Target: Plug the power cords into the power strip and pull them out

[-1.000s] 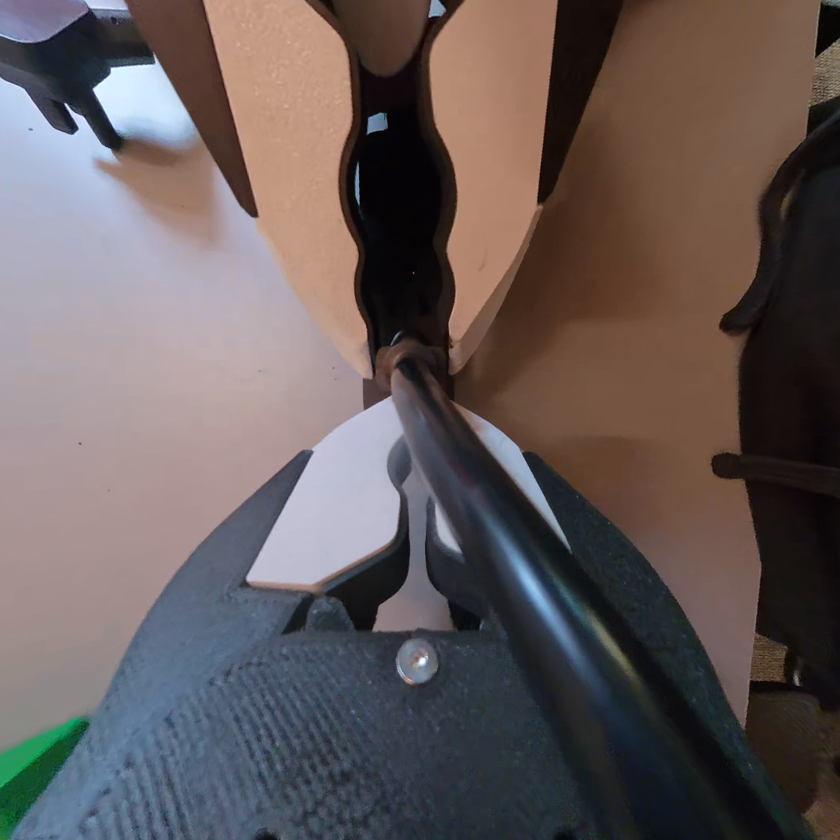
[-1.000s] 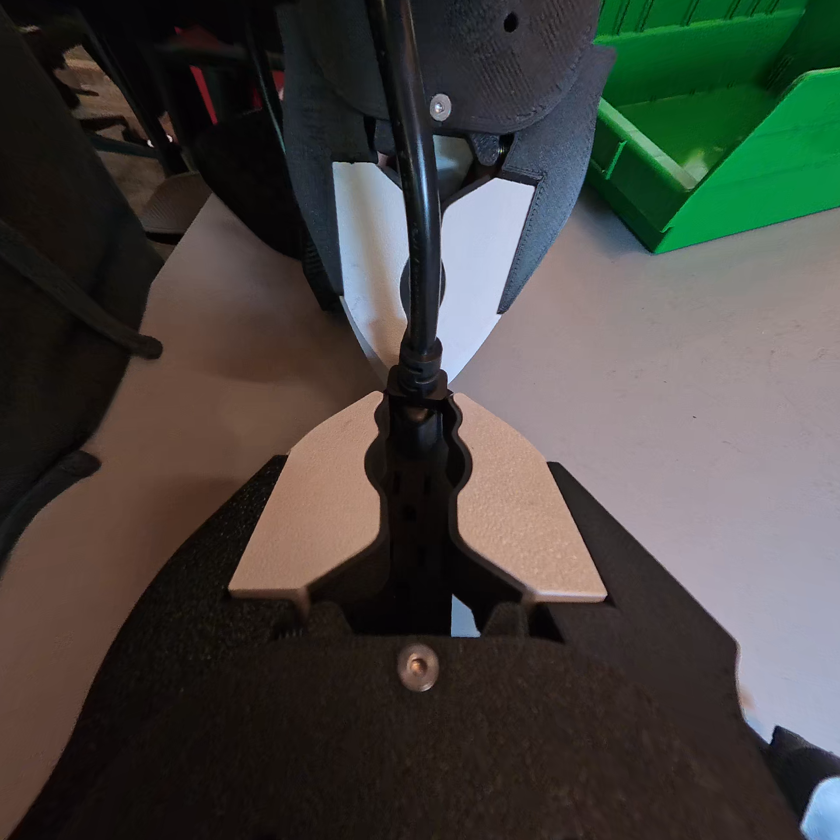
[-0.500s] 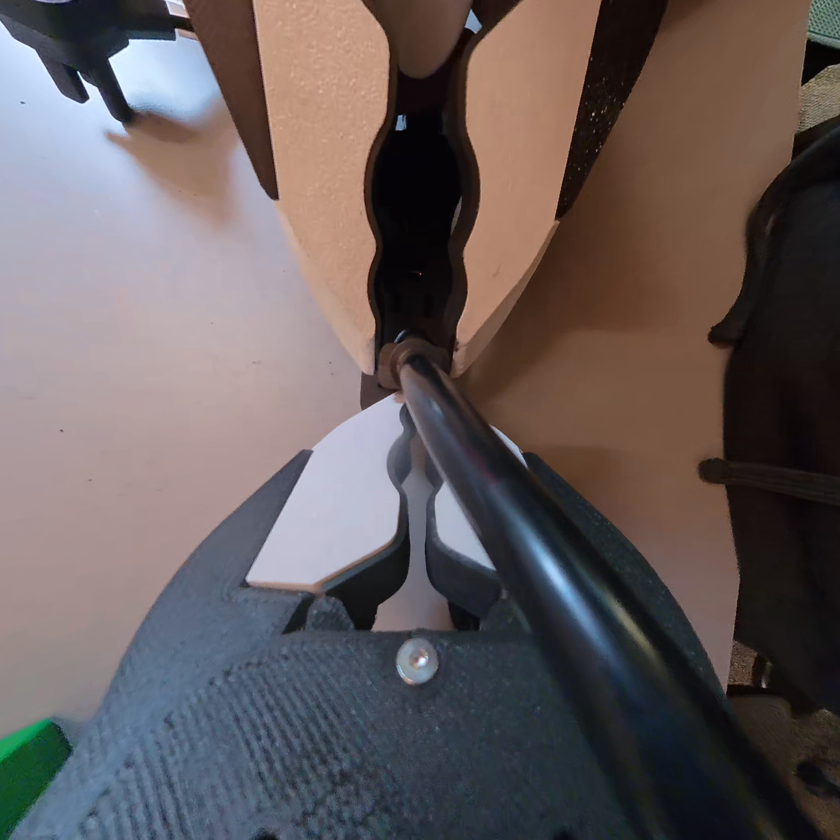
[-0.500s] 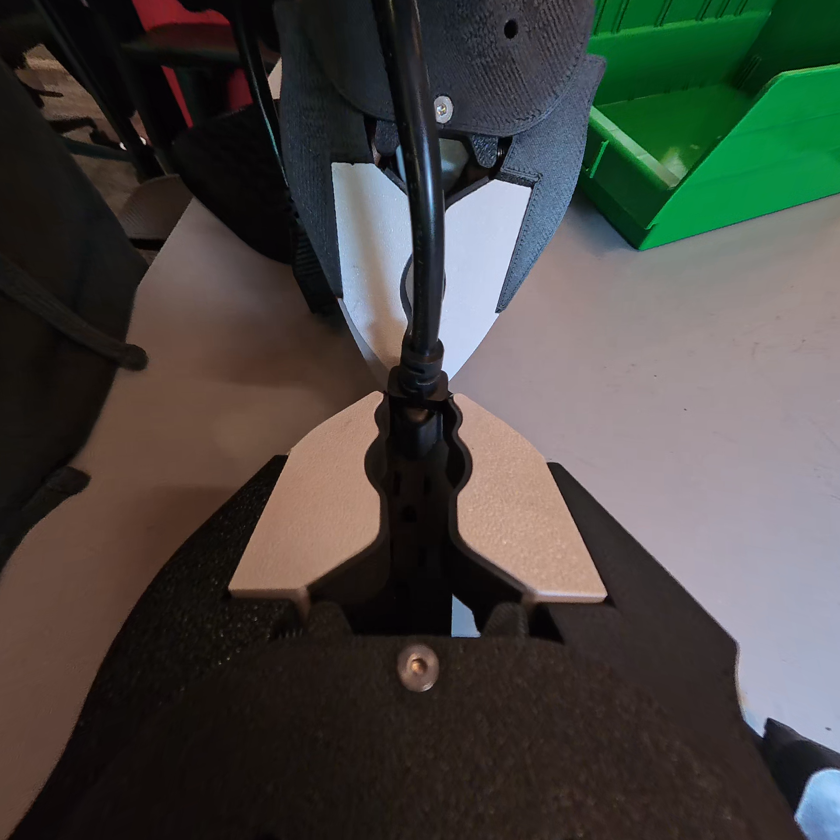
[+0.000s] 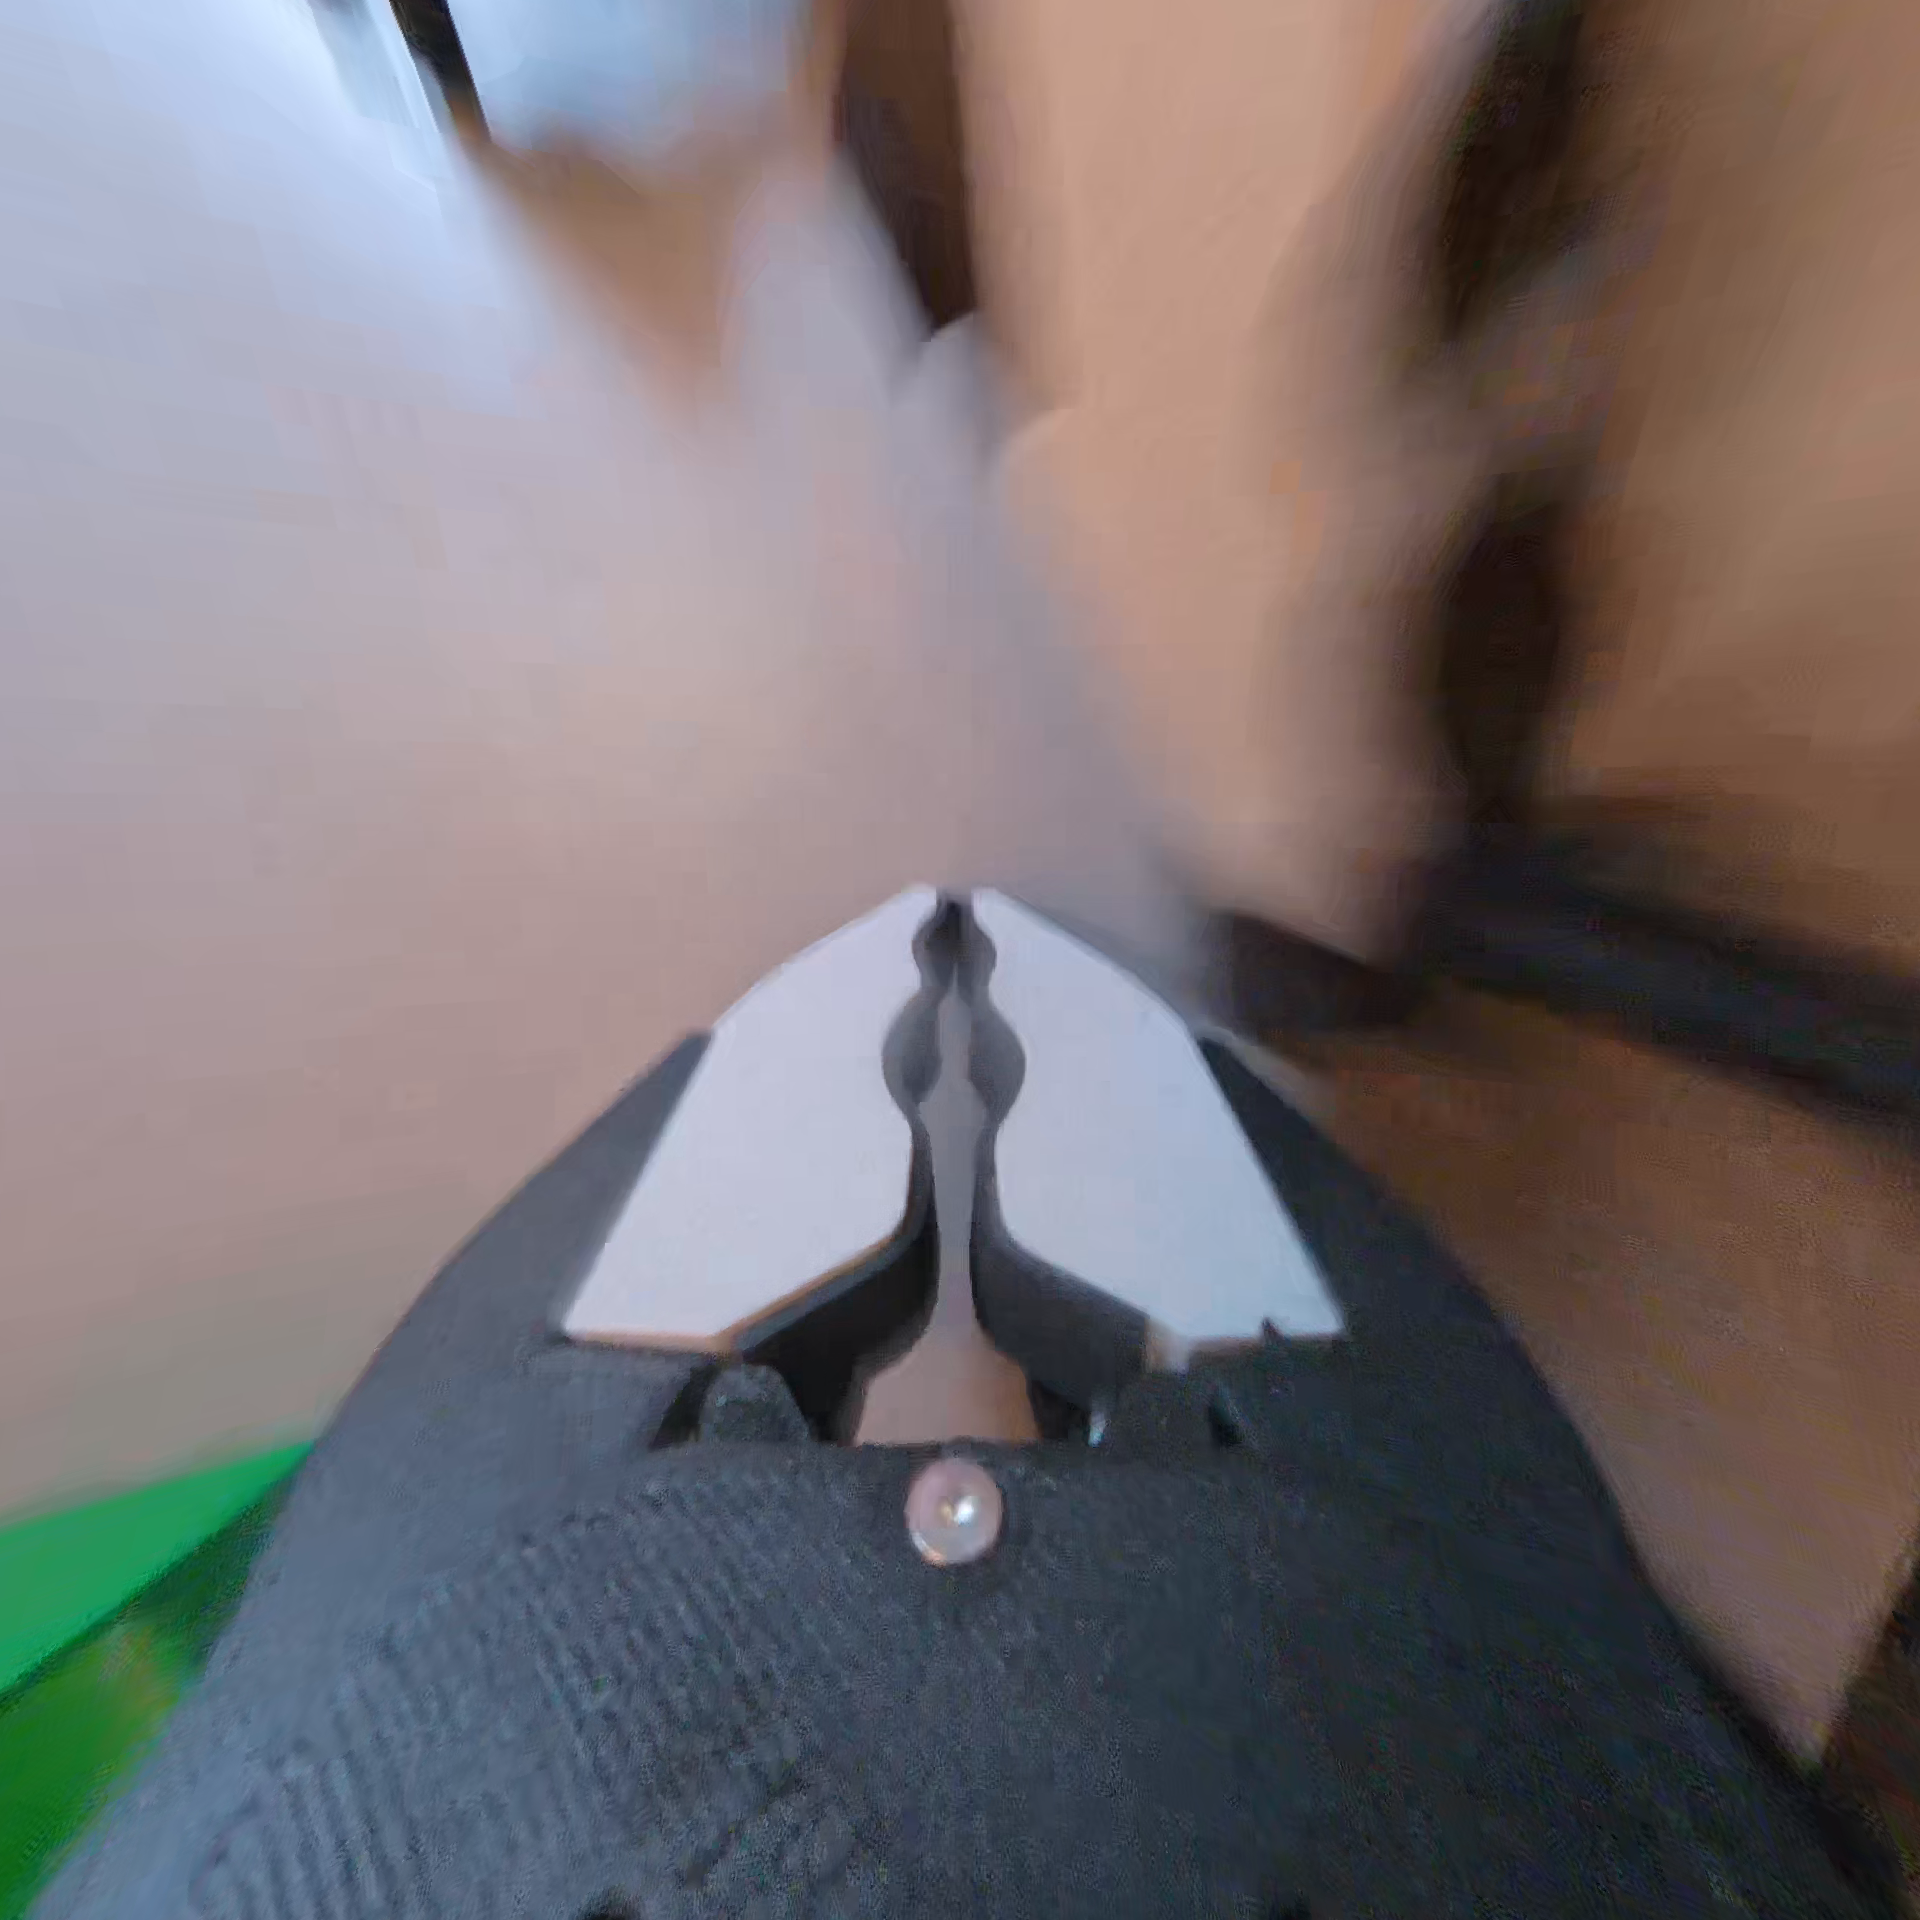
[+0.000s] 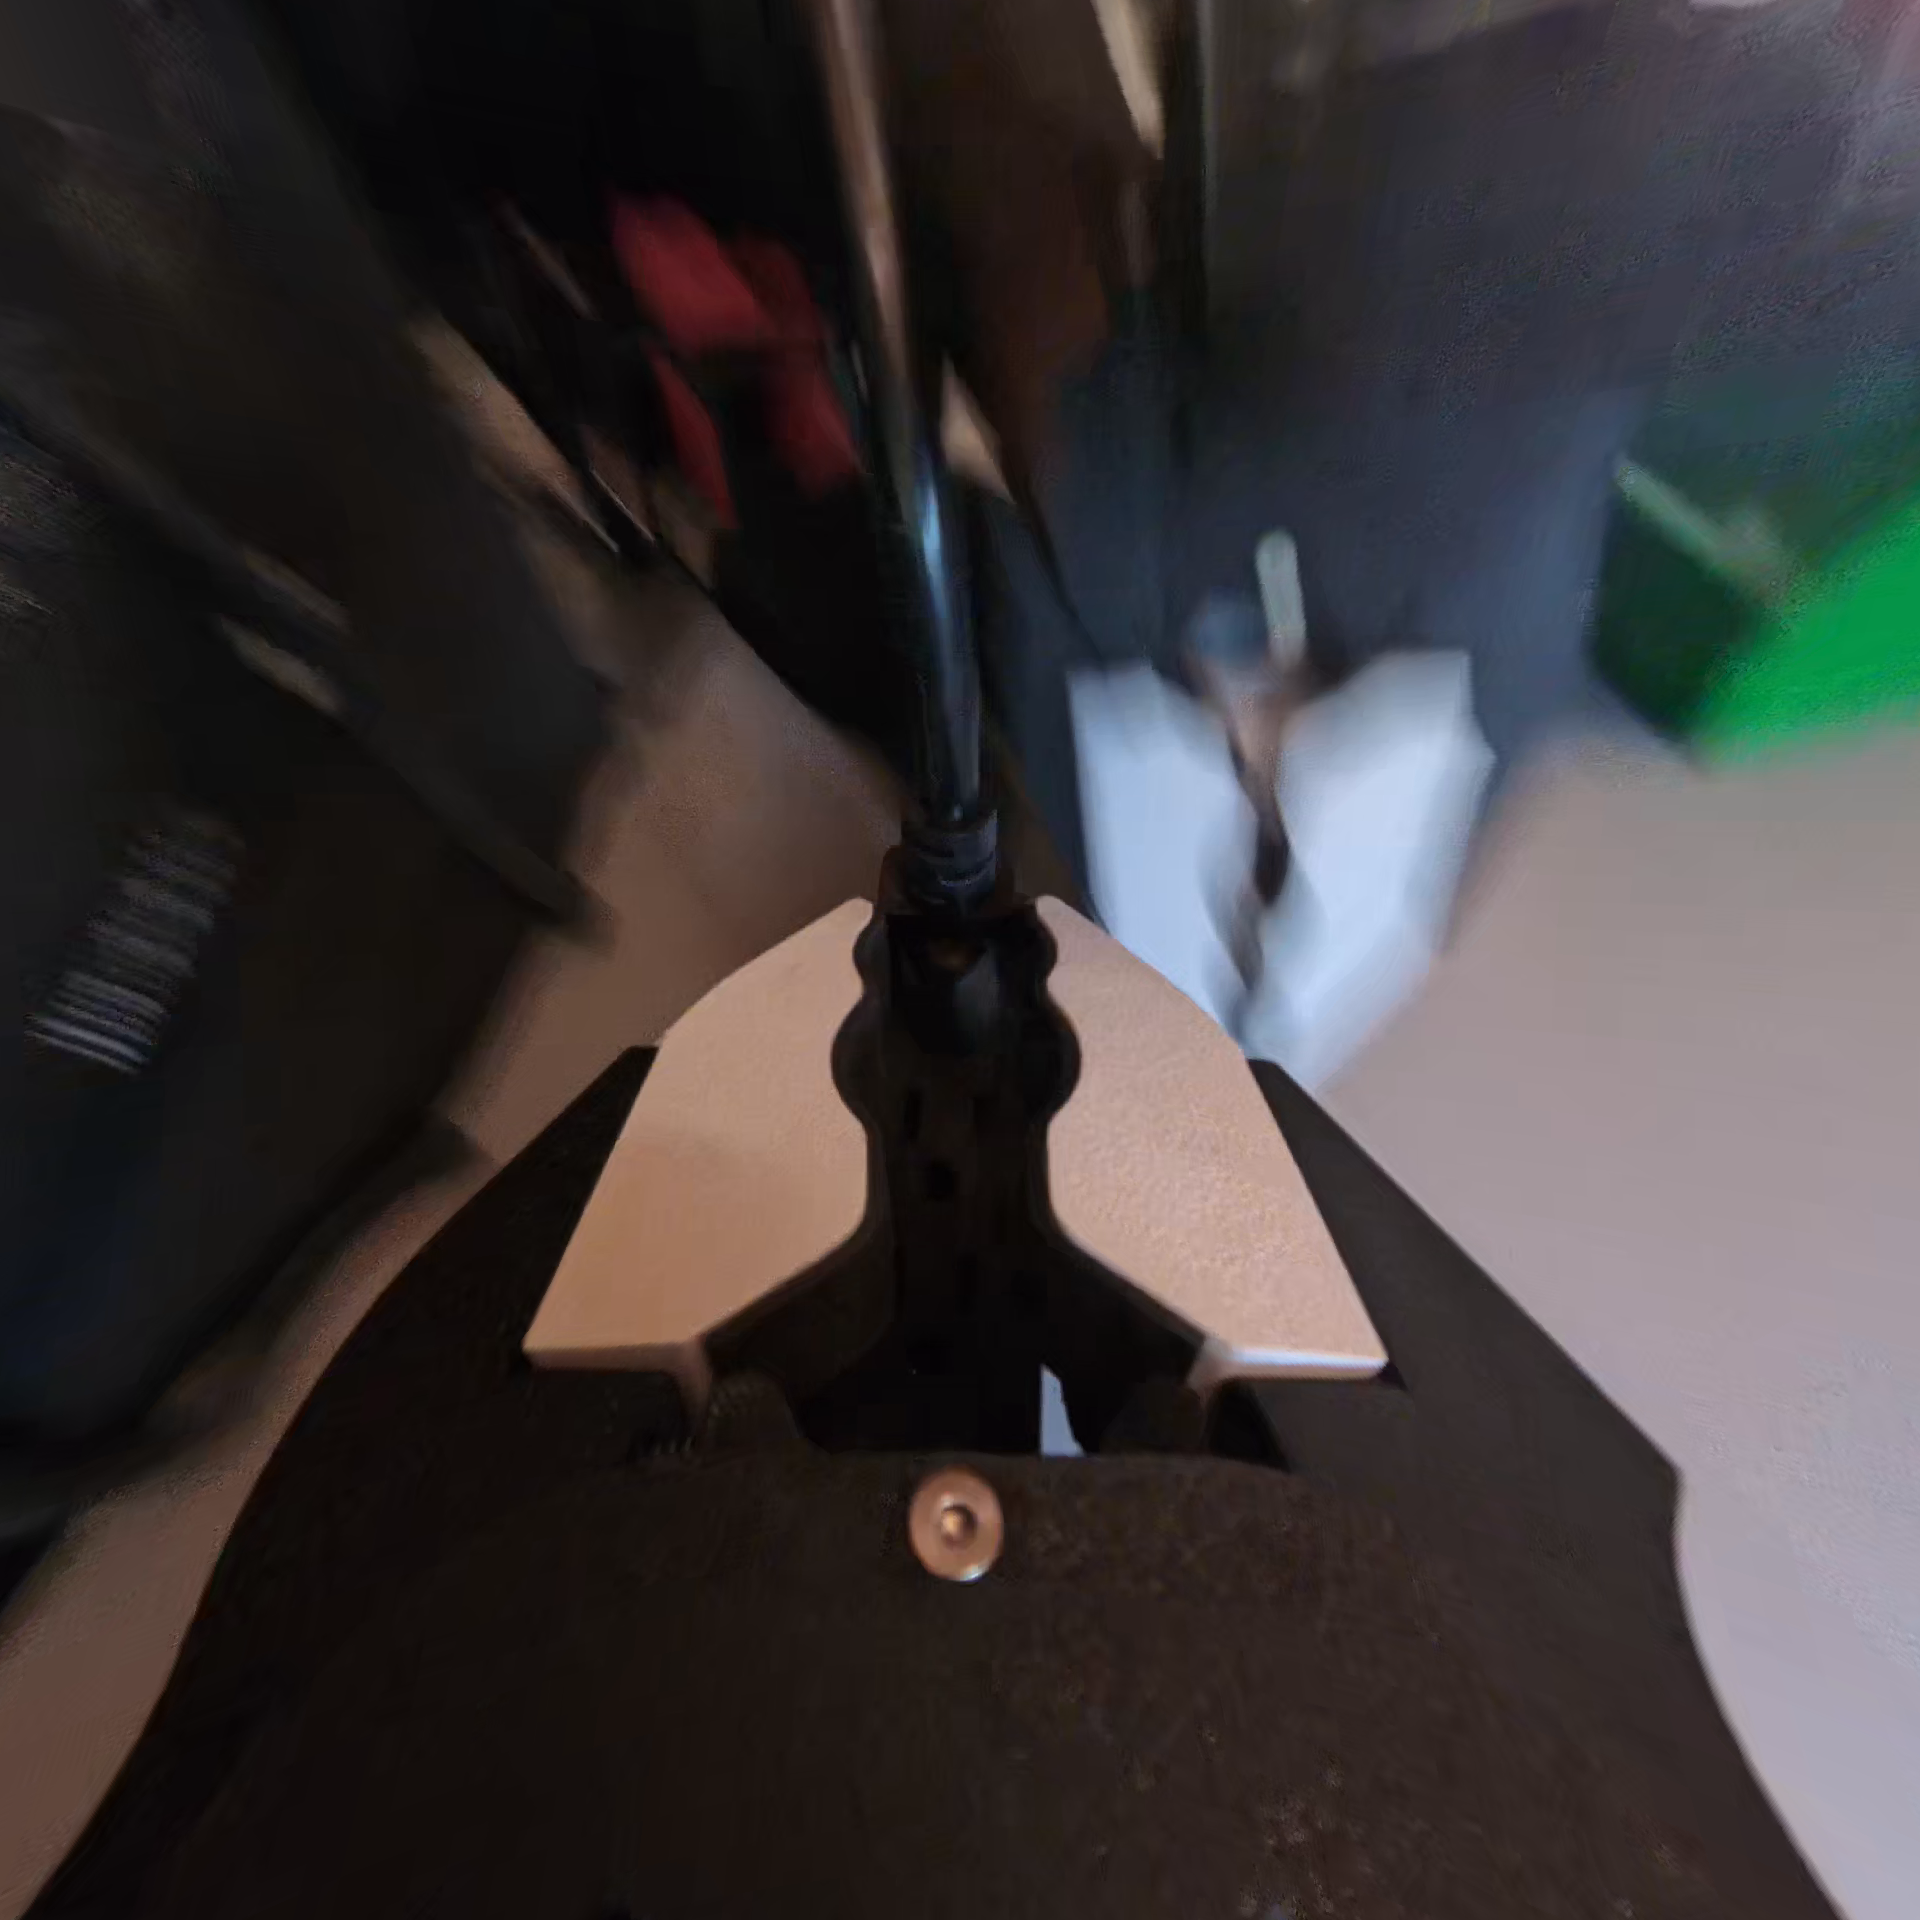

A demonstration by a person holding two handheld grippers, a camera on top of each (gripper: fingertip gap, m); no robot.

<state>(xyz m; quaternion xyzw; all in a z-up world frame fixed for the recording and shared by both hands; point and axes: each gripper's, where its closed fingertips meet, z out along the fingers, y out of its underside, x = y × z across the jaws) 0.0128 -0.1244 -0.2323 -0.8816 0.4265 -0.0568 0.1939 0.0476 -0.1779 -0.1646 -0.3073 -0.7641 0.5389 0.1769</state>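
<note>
Both views are smeared by fast motion. My right gripper (image 6: 951, 914) is shut on the black plug (image 6: 945, 1039) of a power cord, and the cord (image 6: 935, 582) runs up and away from the fingertips. My left gripper (image 5: 951, 904) is shut, with its tips touching and nothing between the jaws. It also shows in the right wrist view (image 6: 1268, 790) as a white blur to the right of the cord, apart from my right gripper. In the left wrist view a dark blurred band (image 5: 1662, 987) lies to the right of the fingertips; I cannot tell what it is. No power strip is visible.
A pale table (image 6: 1662, 1143) lies under both grippers. A green bin (image 6: 1818, 644) stands at the far right, and a green patch (image 5: 104, 1558) shows at the lower left of the left wrist view. Dark bags and chair parts (image 6: 208, 727) fill the left side beyond the table edge.
The grippers were tip to tip with the cord lying over the left one. They have now swung apart fast, the cord no longer crosses the left gripper, and the right still holds the plug.
</note>
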